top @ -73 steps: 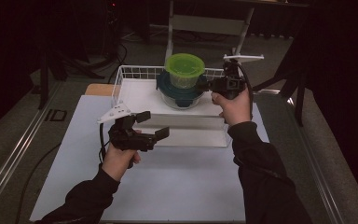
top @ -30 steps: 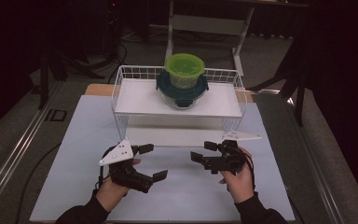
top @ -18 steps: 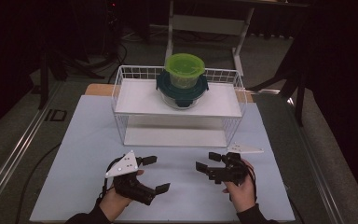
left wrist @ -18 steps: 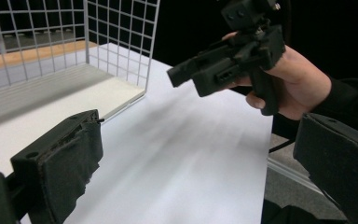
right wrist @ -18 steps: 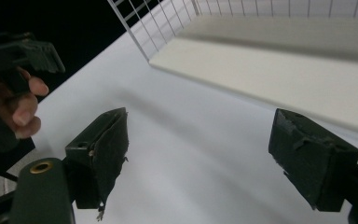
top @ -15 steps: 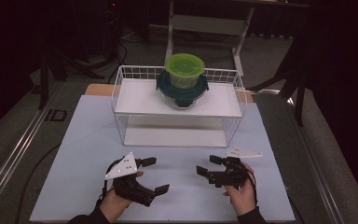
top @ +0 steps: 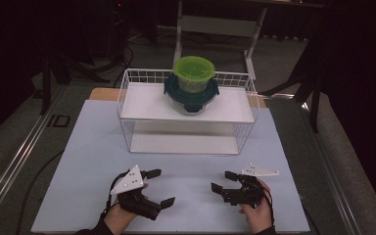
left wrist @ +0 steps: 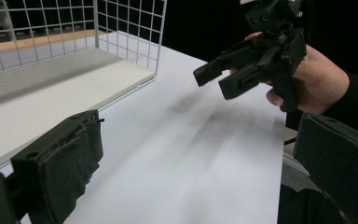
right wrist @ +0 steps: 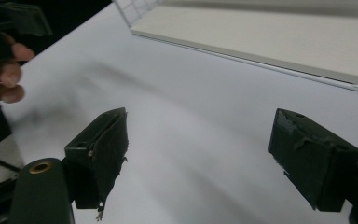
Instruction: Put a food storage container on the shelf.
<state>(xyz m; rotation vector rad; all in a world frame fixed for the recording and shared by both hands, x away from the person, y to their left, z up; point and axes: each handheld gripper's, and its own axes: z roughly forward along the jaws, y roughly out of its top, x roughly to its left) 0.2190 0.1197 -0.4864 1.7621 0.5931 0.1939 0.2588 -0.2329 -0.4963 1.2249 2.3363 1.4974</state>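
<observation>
The left gripper (top: pixel 159 187) and right gripper (top: pixel 223 181) hover low over the near edge of the white table (top: pixel 88 161), jaws spread wide and empty, pointing toward each other. Well beyond them, the green container (top: pixel 193 75) (stacked on a dark-lidded bowl (top: pixel 191 95)) sits on the wire rack (top: pixel 127 93).

One marking reads
"ID" (top: pixel 58 121) stands in black on the grey floor strip at nine o'clock of the counter (top: pixel 93 147).
</observation>
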